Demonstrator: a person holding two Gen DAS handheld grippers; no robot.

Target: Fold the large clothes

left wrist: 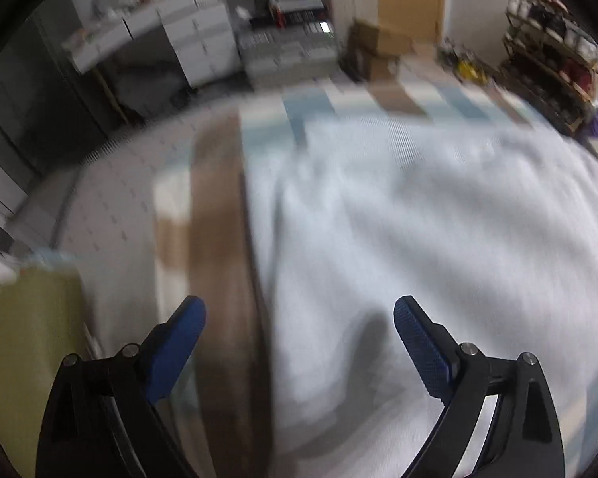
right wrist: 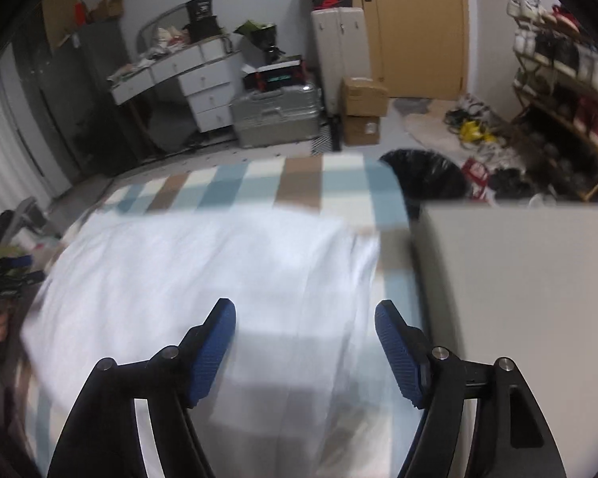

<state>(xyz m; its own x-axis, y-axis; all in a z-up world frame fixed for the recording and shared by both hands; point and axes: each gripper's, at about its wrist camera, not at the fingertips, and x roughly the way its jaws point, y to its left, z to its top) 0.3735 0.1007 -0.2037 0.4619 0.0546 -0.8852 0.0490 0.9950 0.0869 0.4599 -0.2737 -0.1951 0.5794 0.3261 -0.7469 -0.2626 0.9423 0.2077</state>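
A white garment [left wrist: 418,219] is seen spread flat on a checked bed cover [left wrist: 215,199]. The left claw [left wrist: 299,318] is held released above the garment's left edge, nothing between its blue pads. The right claw [right wrist: 305,318] is likewise held released over the white cloth, beside a grey box [right wrist: 518,279].

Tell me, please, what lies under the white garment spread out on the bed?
A checked bedcover in blue, brown and cream lies under the white garment, showing past its far and side edges. What the cover looks like beneath the garment's middle is hidden by the cloth.
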